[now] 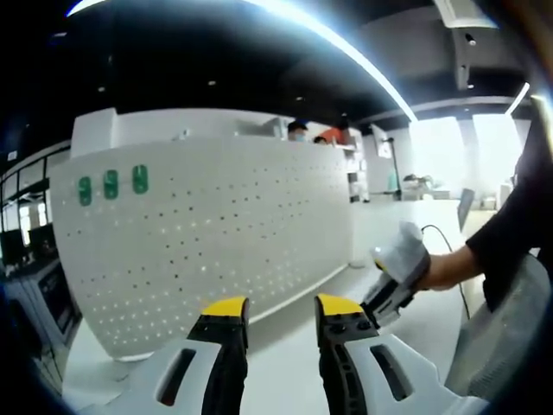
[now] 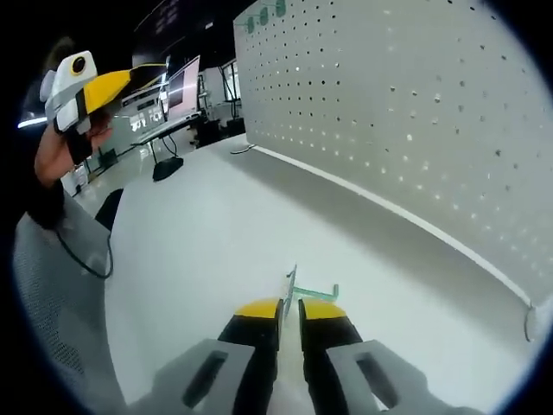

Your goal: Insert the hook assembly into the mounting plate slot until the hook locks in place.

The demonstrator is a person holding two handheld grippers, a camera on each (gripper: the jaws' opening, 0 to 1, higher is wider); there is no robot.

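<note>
Pegboard mounting plate (image 1: 216, 233), white and full of small holes, stands upright along the far edge of the white tabletop (image 1: 285, 363); in the right gripper view the same plate (image 2: 415, 112) runs across the upper right, its lower edge meeting the tabletop (image 2: 199, 251). Three green hooks (image 1: 111, 184) already sit side by side in its top left corner, seen in the right gripper view as small green marks (image 2: 265, 15) near the top edge. A person's hand and dark sleeve (image 1: 484, 255) come in from the right of the left gripper view, holding the right tongs (image 1: 393, 290) low over the tabletop. The left tongs (image 1: 281, 320) have their yellow-tipped jaws spread well apart with nothing between them; in the right gripper view they (image 2: 108, 86) are raised at the upper left, well away from the plate. The right tongs (image 2: 289, 309) are pinched nearly together on the hook assembly (image 2: 302, 294), a thin green piece with a small arm sticking out to the right, held just above the tabletop and well short of the plate
</note>
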